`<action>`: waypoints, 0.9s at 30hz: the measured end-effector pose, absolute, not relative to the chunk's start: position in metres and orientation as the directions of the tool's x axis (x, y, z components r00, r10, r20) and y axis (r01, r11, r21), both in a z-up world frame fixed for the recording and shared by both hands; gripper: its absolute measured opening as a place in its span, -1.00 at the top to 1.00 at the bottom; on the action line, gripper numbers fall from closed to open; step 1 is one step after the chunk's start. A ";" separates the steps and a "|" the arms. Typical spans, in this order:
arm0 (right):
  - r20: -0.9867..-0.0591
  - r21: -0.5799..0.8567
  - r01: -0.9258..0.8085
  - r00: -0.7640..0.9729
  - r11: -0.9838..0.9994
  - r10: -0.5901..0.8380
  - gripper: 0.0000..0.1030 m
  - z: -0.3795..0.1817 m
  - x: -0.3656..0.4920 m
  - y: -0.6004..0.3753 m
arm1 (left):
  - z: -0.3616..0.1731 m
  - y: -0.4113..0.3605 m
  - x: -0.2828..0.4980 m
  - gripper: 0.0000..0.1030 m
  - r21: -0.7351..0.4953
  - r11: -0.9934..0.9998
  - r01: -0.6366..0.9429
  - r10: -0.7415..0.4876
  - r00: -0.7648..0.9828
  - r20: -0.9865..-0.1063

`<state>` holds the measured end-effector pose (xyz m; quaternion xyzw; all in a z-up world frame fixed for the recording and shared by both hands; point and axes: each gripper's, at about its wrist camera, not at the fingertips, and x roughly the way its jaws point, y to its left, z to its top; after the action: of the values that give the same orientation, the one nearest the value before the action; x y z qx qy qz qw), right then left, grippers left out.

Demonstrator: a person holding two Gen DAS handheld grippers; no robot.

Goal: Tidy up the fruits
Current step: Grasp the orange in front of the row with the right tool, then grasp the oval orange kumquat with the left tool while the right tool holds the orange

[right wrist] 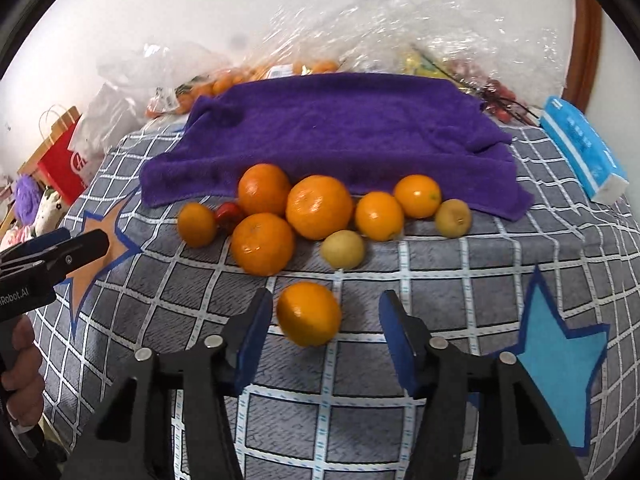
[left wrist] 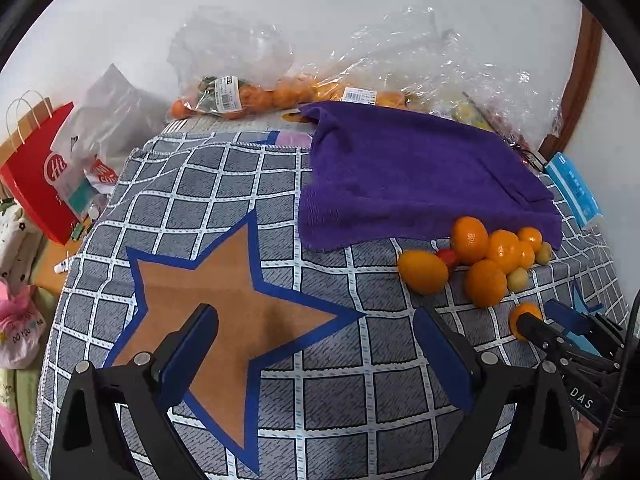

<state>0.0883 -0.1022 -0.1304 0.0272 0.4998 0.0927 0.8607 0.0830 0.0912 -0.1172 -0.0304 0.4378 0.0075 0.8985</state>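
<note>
Behind the orange (right wrist: 309,314) between the right gripper's (right wrist: 326,334) parted fingers, a red fruit (right wrist: 229,213) hides; left gripper (left wrist: 316,354) gapes.

A grey checked tablecloth (right wrist: 400,272) with white grid lines carries an orange star patch (left wrist: 224,304) edged in blue and a light blue star patch (right wrist: 560,360). A purple terry towel (right wrist: 336,136) lies spread on the tablecloth's far half. At the cloth's right edge rests a blue and white tissue pack (right wrist: 580,148). Off its left edge stands a red paper bag (left wrist: 40,176) with rope handles.
</note>
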 end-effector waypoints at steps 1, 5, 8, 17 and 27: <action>-0.856 0.138 -0.136 0.481 0.981 0.187 0.06 -0.131 0.089 -0.101 | -0.117 0.091 0.083 -0.91 -0.047 0.998 -0.037 -0.014 0.620 -0.784; -0.863 0.138 -0.144 0.468 0.980 0.191 0.22 -0.136 0.090 -0.098 | -0.118 0.090 0.084 -0.87 -0.058 0.998 -0.022 -0.032 0.617 -0.786; -0.869 0.161 -0.156 0.446 0.975 0.214 0.31 -0.142 0.093 -0.098 | -0.120 0.091 0.085 -0.73 -0.064 0.998 -0.023 -0.037 0.610 -0.792; -0.850 0.150 -0.189 0.477 0.970 0.224 0.32 -0.134 0.085 -0.105 | -0.127 0.082 0.091 -0.45 -0.122 0.993 -0.001 -0.098 0.584 -0.806; -0.836 0.115 -0.135 0.522 0.984 0.169 0.32 -0.122 0.082 -0.145 | -0.139 0.049 0.108 -0.45 -0.156 0.986 0.054 -0.159 0.549 -0.820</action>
<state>0.0817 -0.1455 -0.1222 0.0181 0.4810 0.0871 0.8722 0.1080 0.0493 -0.1389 -0.0563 0.4708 -0.0606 0.8784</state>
